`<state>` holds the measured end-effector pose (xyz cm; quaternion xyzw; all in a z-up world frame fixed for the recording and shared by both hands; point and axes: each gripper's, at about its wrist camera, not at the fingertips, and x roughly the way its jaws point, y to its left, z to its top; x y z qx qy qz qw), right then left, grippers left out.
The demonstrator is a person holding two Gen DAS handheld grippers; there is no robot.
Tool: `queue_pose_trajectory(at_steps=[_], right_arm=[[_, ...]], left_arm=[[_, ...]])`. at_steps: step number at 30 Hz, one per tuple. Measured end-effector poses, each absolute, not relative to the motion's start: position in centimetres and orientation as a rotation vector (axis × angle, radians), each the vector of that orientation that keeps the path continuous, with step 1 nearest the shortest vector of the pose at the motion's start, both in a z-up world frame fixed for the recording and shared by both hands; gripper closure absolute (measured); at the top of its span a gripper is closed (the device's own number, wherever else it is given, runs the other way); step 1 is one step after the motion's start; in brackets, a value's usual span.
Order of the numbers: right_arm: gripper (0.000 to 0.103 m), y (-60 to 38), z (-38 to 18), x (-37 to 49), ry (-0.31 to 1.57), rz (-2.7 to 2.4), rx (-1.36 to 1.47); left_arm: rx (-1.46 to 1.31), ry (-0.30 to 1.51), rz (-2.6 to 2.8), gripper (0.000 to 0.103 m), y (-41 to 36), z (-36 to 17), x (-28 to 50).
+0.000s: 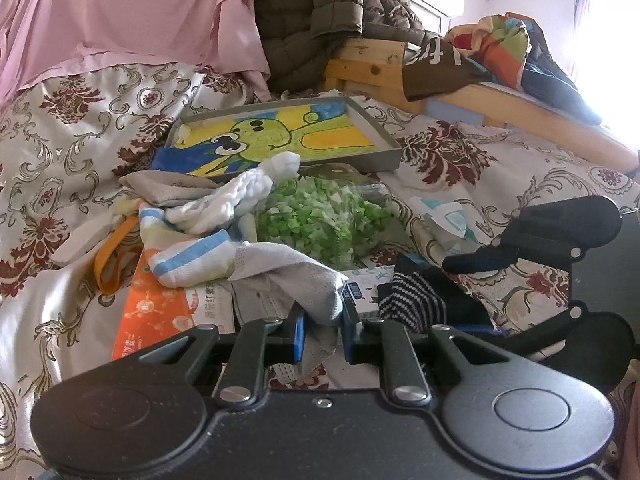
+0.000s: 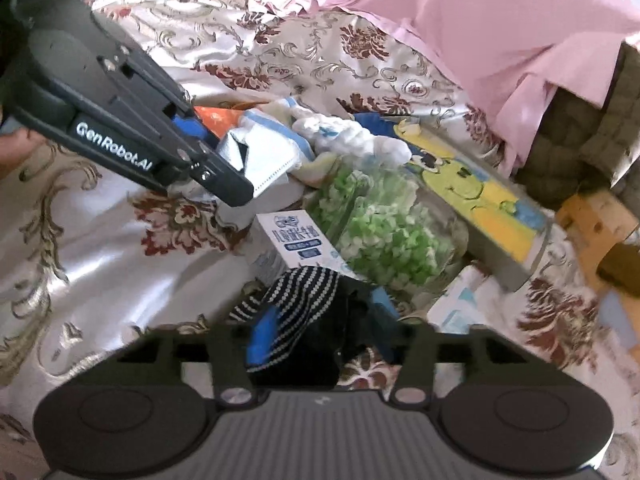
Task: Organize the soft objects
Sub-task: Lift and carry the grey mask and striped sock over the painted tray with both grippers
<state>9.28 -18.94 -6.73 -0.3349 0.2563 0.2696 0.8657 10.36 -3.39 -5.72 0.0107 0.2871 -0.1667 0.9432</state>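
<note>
My left gripper [image 1: 324,322] is shut on a pale grey mesh cloth [image 1: 288,276], pinched between its blue pads [image 1: 298,330] above the pile. The right wrist view shows the same left gripper [image 2: 218,156] coming in from the upper left with that cloth [image 2: 260,164] in it. My right gripper [image 2: 324,320] stands open around a black-and-white striped sock [image 2: 304,292] lying on the bedspread. In the left wrist view the sock [image 1: 416,300] sits beside the right gripper [image 1: 476,292]. A white knit sock [image 1: 248,196] and a blue-striped sock [image 1: 192,260] lie in the pile.
A clear bag of green bits [image 1: 316,220] lies mid-pile, before a grey tray with a cartoon drawing [image 1: 376,156]. An orange box [image 1: 160,308] and a white carton [image 2: 292,236] lie under the cloths. Pink sheet [image 1: 140,12], padded jacket [image 1: 320,20] and wooden bed frame [image 1: 372,68] stand behind.
</note>
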Motion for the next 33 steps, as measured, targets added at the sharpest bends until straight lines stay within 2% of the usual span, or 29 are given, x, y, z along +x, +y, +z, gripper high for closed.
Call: queue_pose_trajectory(at_steps=[5, 9, 11, 13, 15, 19, 33], right_arm=[[0.042, -18.7, -7.1, 9.4, 0.563, 0.589, -0.7], [0.046, -18.2, -8.2, 9.6, 0.59, 0.577, -0.755], [0.055, -18.0, -8.6, 9.3, 0.573, 0.555, -0.797], [0.072, -18.0, -8.6, 9.1, 0.559, 0.534, -0.817], [0.084, -18.1, -8.6, 9.1, 0.546, 0.506, -0.834], [0.097, -18.1, -8.4, 8.9, 0.52, 0.501, -0.836], [0.098, -19.0, -5.6, 8.3, 0.343, 0.427, -0.731]], left_arm=[[0.024, 0.589, -0.344, 0.084, -3.5, -5.8, 10.4], [0.029, 0.594, -0.35, 0.084, -3.7, -6.0, 10.5], [0.028, 0.596, -0.352, 0.084, -3.7, -6.0, 10.5], [0.027, 0.598, -0.355, 0.084, -3.8, -6.0, 10.6], [0.03, 0.596, -0.357, 0.084, -3.8, -6.1, 10.5], [0.036, 0.589, -0.362, 0.084, -3.9, -6.0, 10.3], [0.036, 0.552, -0.363, 0.084, -3.8, -5.3, 9.9]])
